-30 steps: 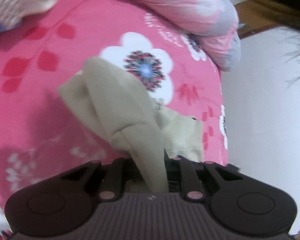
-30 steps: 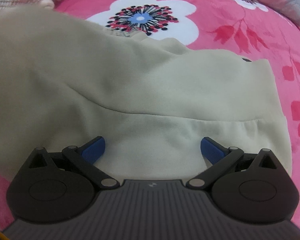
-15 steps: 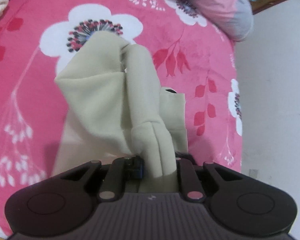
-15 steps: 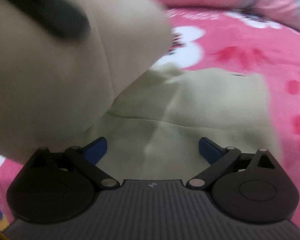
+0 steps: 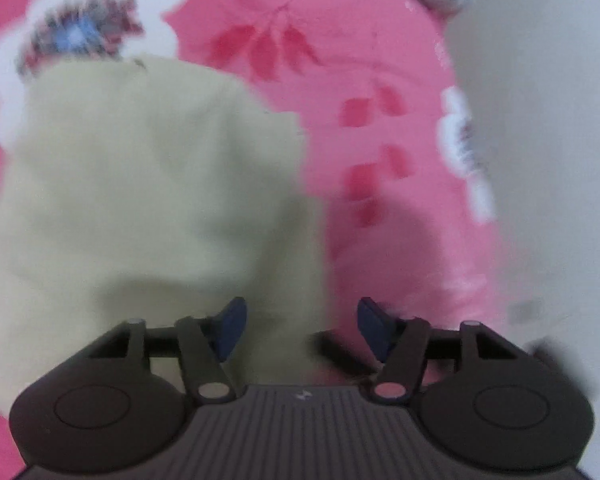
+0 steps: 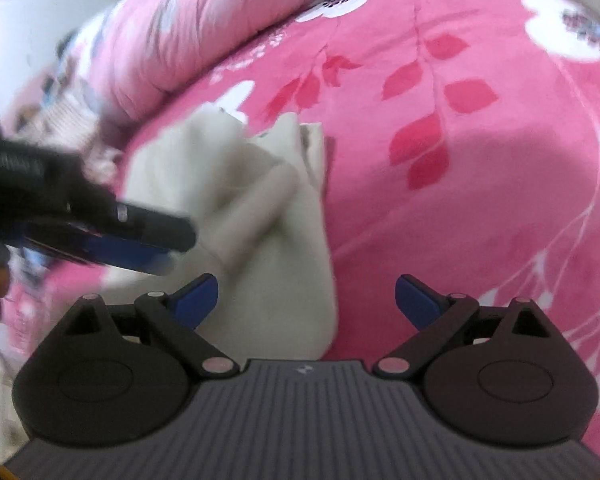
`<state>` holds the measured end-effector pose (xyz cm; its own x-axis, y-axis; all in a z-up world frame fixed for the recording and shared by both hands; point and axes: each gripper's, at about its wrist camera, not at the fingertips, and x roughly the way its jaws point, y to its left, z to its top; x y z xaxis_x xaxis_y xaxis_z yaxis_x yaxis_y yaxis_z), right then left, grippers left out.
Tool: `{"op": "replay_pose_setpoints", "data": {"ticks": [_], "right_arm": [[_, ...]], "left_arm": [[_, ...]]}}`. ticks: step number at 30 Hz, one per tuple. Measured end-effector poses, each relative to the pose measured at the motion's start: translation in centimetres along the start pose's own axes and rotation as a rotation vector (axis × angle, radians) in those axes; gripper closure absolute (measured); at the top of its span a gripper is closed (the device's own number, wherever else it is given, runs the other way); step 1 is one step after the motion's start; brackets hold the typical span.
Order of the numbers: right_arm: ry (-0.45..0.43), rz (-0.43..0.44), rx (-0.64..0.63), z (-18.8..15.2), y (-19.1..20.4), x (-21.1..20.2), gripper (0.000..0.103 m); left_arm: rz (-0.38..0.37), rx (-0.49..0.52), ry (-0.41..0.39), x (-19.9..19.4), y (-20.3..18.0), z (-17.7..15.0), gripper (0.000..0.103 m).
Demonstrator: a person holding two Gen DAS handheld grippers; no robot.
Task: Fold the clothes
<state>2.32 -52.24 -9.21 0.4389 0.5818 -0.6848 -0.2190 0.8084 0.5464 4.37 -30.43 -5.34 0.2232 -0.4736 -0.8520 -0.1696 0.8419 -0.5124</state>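
Note:
A pale beige garment lies folded over itself on a pink flowered bedspread. In the blurred left wrist view my left gripper hangs over the cloth's right edge; its jaws are opening and the blue pads press on nothing, though cloth lies between and under them. In the right wrist view the same garment sits crumpled at centre left, with my left gripper reaching in over it from the left. My right gripper stands open above the cloth's near end, gripping nothing.
A rolled pink quilt lies along the far side of the bed. A white floor runs beside the bed's right edge. A striped cloth lies at the far left. The bedspread stretches bare to the right.
My left gripper has let go of the bunched cloth it carried, and the garment now lies folded over. My right gripper has pulled back and swung, staying open.

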Motion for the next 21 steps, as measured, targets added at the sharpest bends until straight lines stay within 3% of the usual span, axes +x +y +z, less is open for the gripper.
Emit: {"op": "replay_pose_setpoints", "data": {"ticks": [3, 6, 10, 13, 15, 18, 21], "right_arm": [[0.018, 0.090, 0.107, 0.0, -1.1, -0.3, 0.007], [0.031, 0.152, 0.209, 0.0, -2.1, -0.7, 0.007], [0.049, 0.258, 0.391, 0.1, -3.4, -0.9, 0.007], [0.115, 0.323, 0.421, 0.6, -2.3, -0.1, 0.007], [0.167, 0.336, 0.381, 1.4, -0.9, 1.0, 0.007], [0.235, 0.254, 0.308, 2.4, 0.6, 2.7, 0.007], [0.266, 0.207, 0.286, 3.4, 1.3, 4.2, 0.009]], "left_arm": [[-0.022, -0.032, -0.057, -1.6, 0.9, 0.6, 0.042], [0.008, -0.019, -0.129, -4.3, 2.9, 1.3, 0.042], [0.146, 0.076, -0.194, -8.0, 5.8, 1.8, 0.042], [0.282, 0.112, -0.181, -9.3, 8.6, 1.0, 0.042], [0.307, 0.048, -0.164, -9.7, 10.9, 0.3, 0.042], [0.287, -0.031, -0.147, -9.3, 13.1, -0.8, 0.042], [0.260, -0.046, -0.144, -8.4, 13.8, -1.7, 0.039]]}}
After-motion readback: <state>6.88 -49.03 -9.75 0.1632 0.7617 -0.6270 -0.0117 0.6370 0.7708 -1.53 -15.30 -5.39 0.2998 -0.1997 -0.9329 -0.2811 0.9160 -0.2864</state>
